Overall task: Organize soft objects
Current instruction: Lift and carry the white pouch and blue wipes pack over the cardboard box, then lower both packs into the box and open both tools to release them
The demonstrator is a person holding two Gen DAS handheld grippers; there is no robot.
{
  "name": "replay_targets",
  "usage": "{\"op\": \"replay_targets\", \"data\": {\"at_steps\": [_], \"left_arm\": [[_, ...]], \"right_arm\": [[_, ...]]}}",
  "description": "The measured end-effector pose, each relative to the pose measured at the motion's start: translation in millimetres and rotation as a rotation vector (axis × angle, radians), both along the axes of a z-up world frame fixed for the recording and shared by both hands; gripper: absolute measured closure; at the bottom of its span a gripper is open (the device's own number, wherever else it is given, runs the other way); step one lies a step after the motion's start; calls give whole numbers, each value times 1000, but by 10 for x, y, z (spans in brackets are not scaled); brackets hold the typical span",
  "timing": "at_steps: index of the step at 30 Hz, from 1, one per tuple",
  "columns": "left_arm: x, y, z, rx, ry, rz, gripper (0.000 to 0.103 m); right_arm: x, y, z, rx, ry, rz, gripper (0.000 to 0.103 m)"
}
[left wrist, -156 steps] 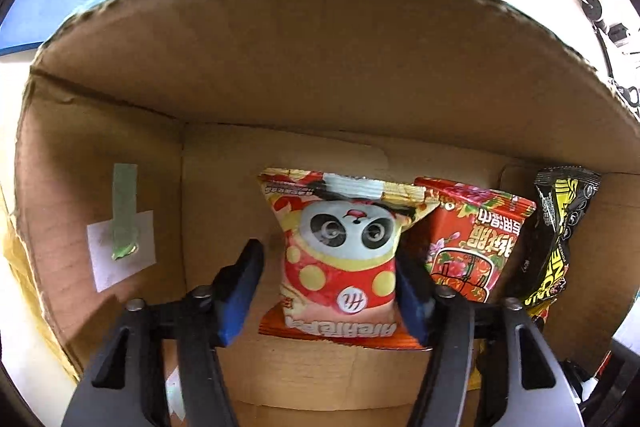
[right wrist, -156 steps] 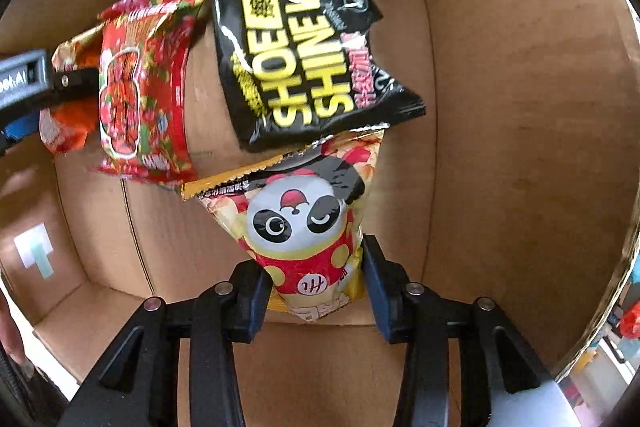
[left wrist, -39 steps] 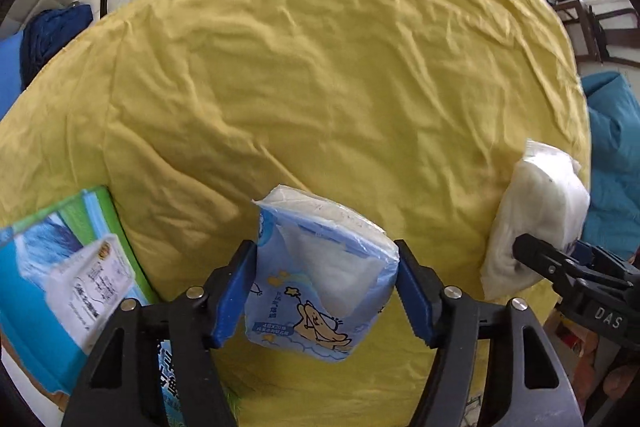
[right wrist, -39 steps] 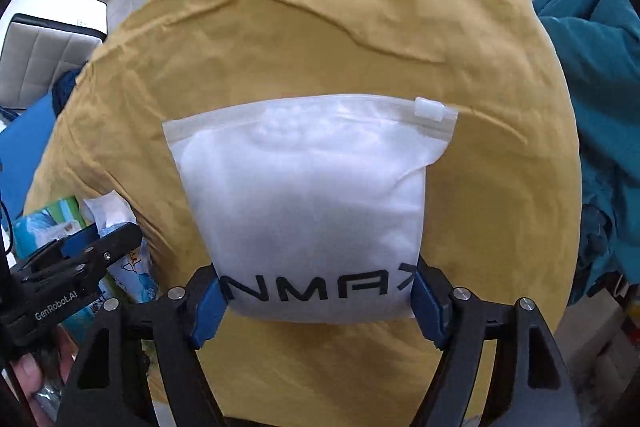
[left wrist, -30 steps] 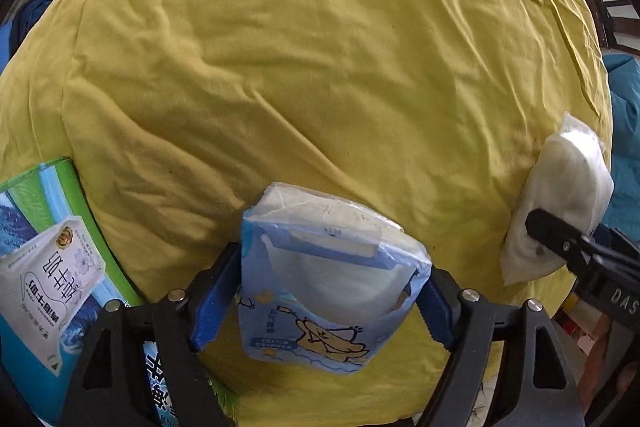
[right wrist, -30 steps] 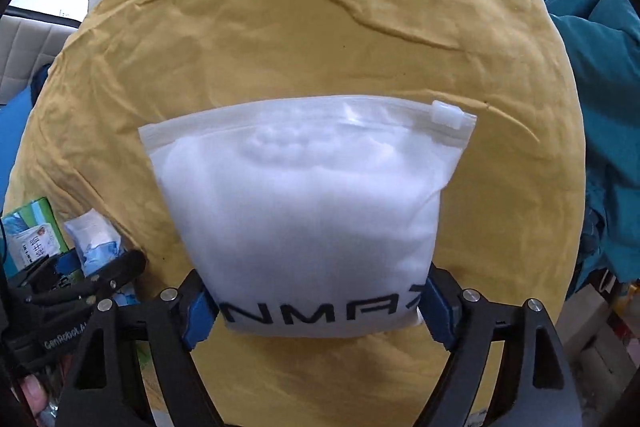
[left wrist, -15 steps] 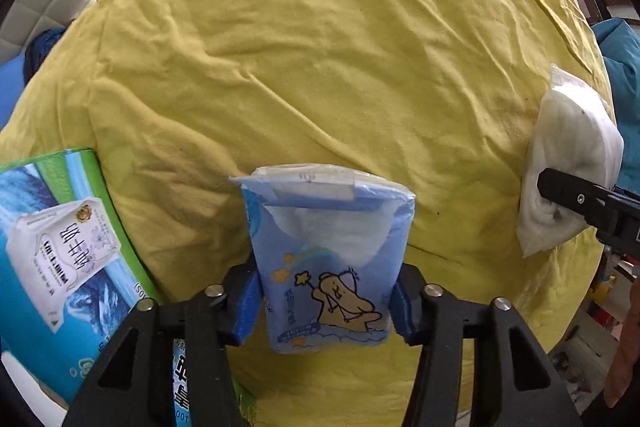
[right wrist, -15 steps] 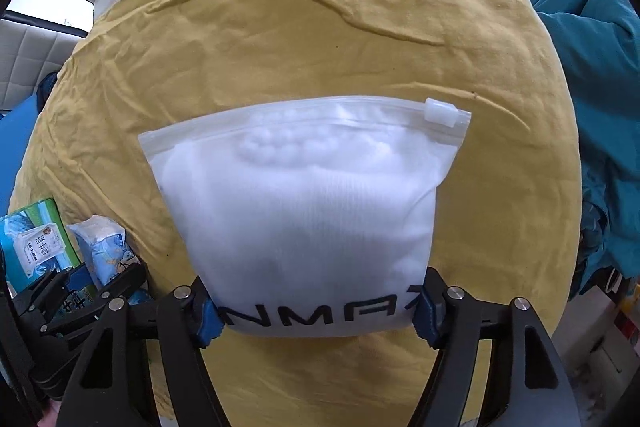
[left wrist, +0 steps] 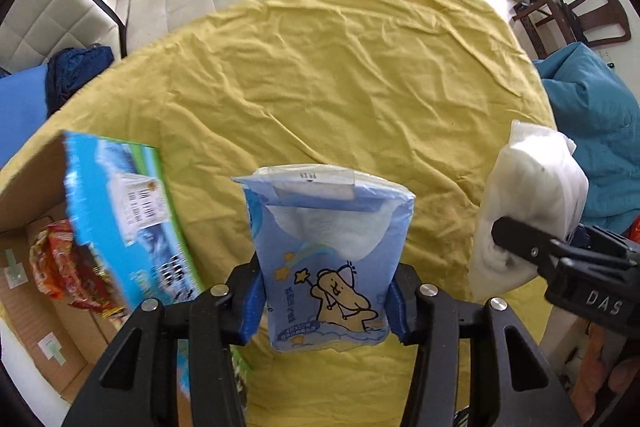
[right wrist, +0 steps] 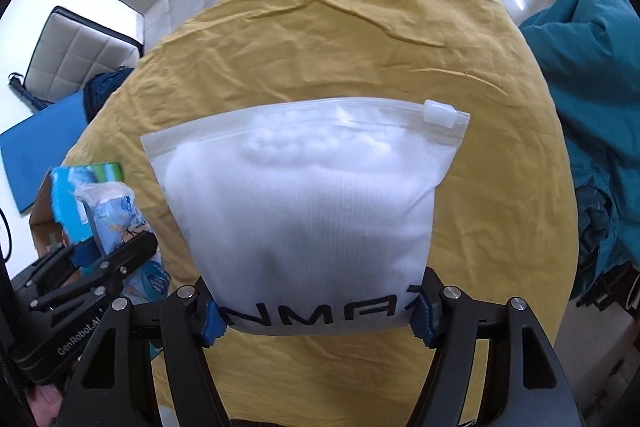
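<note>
Slippage looks like the main worry: the left gripper (left wrist: pixel 326 303) pinches a blue tissue pack (left wrist: pixel 326 259) only at its lower end, mid-frame, and the right gripper (right wrist: pixel 316 311) clamps a white zip bag (right wrist: pixel 308 211) along its bottom edge, so both stand tall and squashy above the yellow cloth (left wrist: pixel 340 79). A quick swing toward the cardboard box (left wrist: pixel 48 275) at lower left could let either slide out, or snag the raised flap.
</note>
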State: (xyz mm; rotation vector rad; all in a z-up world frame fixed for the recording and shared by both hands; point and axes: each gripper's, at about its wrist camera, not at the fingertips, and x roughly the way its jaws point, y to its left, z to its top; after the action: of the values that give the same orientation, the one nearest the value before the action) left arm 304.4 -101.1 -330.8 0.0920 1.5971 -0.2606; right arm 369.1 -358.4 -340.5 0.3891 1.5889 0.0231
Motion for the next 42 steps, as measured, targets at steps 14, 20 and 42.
{"op": "replay_targets", "data": {"at_steps": [14, 20, 42], "left_arm": [[134, 816, 1107, -78, -124, 121, 57], [29, 1577, 1366, -103, -138, 211, 57], [-140, 3588, 96, -28, 151, 423, 57]], "right_arm": [[-441, 1022, 1048, 80, -164, 154, 31], [-582, 1795, 1279, 156, -188, 237, 31], [-652, 4100, -225, 302, 66, 382, 31]]}}
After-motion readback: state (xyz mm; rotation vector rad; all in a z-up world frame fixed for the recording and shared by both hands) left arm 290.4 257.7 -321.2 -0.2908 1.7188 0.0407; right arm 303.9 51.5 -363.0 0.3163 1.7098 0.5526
